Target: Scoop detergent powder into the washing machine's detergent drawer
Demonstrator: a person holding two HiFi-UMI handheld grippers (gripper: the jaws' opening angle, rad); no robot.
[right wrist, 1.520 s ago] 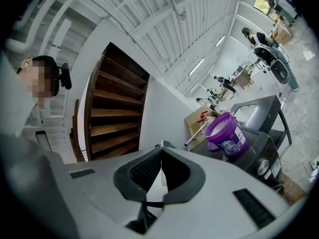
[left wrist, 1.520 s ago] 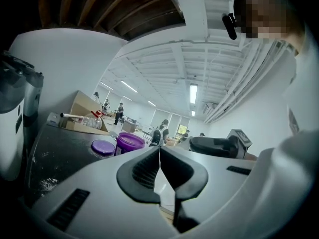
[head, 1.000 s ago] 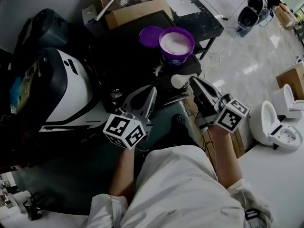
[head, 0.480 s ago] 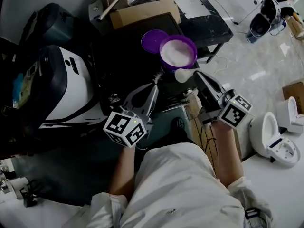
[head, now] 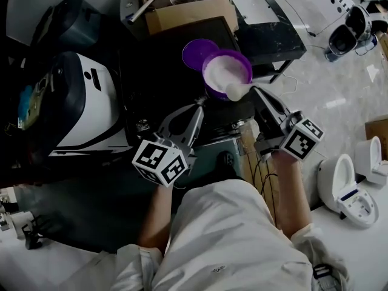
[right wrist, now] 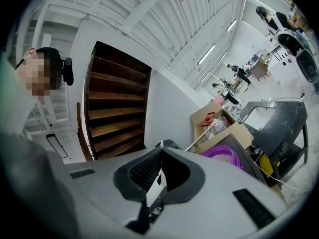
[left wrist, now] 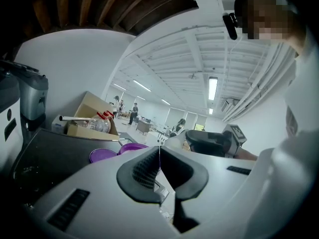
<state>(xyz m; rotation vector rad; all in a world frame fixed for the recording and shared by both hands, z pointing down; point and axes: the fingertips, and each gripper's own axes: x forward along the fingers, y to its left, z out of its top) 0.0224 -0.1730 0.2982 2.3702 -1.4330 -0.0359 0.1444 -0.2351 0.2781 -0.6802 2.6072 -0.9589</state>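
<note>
In the head view, your right arm stretches forward. The right tongs (head: pixel 257 96) are clenched on a white scoop (head: pixel 236 91), whose bowl sits at the near rim of the purple tub (head: pixel 247 73) of powder (head: pixel 221 73) on the dark tabletop (head: pixel 163 47). Your left tongs (head: pixel 197 106) hover nearby, pointing at the tub.

In the left gripper view, the pads are pressed together with nothing between them.

In the right gripper view, the pads pinch the scoop's thin handle.

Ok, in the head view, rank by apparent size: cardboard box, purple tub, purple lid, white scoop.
1. cardboard box
2. purple tub
3. purple lid, partly hidden by tub, so unsure
4. white scoop
</note>
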